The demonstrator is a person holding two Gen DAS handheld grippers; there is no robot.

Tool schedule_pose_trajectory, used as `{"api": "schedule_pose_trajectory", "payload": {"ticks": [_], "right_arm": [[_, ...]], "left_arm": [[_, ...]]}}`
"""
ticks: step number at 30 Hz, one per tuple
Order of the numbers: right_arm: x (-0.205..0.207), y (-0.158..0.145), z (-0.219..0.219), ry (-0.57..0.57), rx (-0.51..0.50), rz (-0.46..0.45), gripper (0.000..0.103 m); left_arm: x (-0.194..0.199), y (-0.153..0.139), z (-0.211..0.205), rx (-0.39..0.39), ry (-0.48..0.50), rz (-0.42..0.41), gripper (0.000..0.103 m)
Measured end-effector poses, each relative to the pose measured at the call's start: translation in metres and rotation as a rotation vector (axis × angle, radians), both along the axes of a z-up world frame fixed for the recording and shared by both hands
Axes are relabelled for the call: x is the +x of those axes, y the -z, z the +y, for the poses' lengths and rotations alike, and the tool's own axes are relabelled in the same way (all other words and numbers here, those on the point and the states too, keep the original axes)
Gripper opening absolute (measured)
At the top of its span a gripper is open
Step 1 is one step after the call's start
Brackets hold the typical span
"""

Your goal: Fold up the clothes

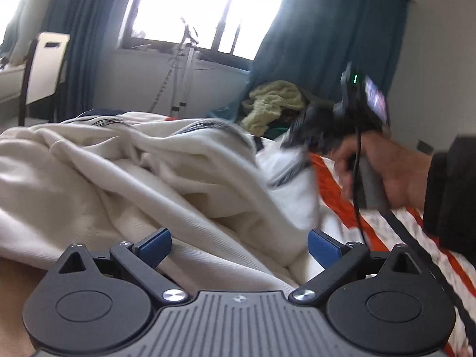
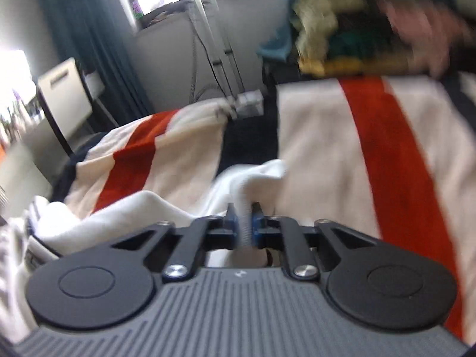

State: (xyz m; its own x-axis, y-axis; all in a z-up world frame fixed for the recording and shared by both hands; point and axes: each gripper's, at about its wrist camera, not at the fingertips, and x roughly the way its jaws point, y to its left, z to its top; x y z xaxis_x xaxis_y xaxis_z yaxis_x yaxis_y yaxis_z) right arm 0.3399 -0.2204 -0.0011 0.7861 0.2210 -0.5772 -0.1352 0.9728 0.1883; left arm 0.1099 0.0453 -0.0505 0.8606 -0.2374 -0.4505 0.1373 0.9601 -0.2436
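Note:
A cream-white garment (image 1: 125, 172) lies crumpled across the bed, filling the left and middle of the left wrist view. My left gripper (image 1: 239, 247) stands open just above it, its blue pads wide apart with cloth below them and nothing pinched. In the right wrist view my right gripper (image 2: 244, 221) is shut on a fold of the white garment (image 2: 253, 178), which runs up between its blue pads. That gripper (image 1: 300, 136) also shows in the left wrist view at the right, blurred, held by a hand (image 1: 386, 172) in a dark sleeve, with white cloth hanging from it.
The bed carries a cover with orange, white and dark stripes (image 2: 372, 136). A heap of yellow, green and pink clothes (image 2: 342, 29) sits beyond the bed's far edge. Teal curtains (image 1: 312, 35), a bright window, a metal stand (image 1: 186, 68) and a white chair (image 1: 44, 68) line the back.

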Motion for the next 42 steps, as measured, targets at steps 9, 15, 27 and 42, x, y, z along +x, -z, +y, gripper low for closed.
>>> {"api": "schedule_pose_trajectory", "payload": {"ticks": [9,15,27,42], "right_arm": [[0.046,-0.064,0.005,0.255,-0.069,-0.173,0.022],[0.007,-0.026,-0.035,0.371,-0.008,-0.09,0.076],[-0.061,0.078,-0.1,0.276,0.253,0.208,0.06],[-0.104,0.038,-0.114,0.374,0.241,-0.042,0.006]], "left_arm": [[-0.003,0.001,0.023,-0.044,-0.122,-0.016,0.099],[-0.009,-0.002,0.017,-0.043,-0.112,0.004,0.099],[-0.013,-0.006,0.033,-0.133,-0.208,0.058,0.1],[-0.005,0.012,0.034,-0.196,-0.252,0.041,0.1]]}}
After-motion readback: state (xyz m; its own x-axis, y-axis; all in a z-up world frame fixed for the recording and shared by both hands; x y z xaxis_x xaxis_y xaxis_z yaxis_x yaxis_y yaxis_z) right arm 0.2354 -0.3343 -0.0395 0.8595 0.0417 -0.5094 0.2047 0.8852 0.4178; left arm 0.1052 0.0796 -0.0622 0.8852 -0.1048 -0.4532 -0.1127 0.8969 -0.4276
